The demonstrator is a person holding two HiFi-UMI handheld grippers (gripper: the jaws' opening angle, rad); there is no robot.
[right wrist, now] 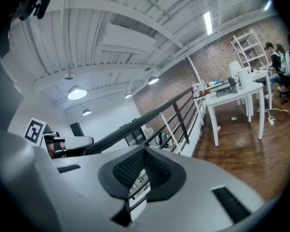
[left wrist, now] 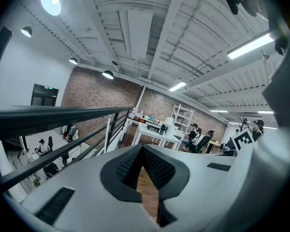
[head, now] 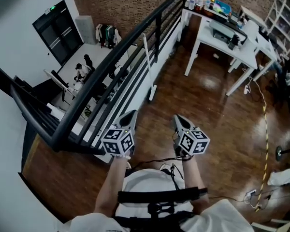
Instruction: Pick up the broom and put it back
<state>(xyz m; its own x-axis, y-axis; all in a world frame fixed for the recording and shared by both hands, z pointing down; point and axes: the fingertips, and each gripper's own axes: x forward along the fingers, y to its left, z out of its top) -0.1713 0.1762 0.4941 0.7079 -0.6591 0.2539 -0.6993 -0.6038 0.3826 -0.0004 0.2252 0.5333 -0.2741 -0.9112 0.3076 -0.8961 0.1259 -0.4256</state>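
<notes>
The broom (head: 148, 64) is a white stick with a white head, leaning upright against the black railing (head: 117, 57) ahead of me. It also shows as a thin white pole, the broom (left wrist: 108, 129) in the left gripper view and the broom (right wrist: 167, 127) in the right gripper view. My left gripper (head: 130, 115) and right gripper (head: 180, 119) are held side by side in front of my body, well short of the broom. The left gripper (left wrist: 142, 148) has its jaws together with nothing in them. The right gripper (right wrist: 145, 151) is likewise shut and empty.
White tables (head: 221, 38) with equipment stand at the far right, a white shelf (head: 280, 13) behind them. Cables and a power strip (head: 251, 194) lie on the wooden floor at right. Beyond the railing is a drop to a lower floor with people (head: 82, 70).
</notes>
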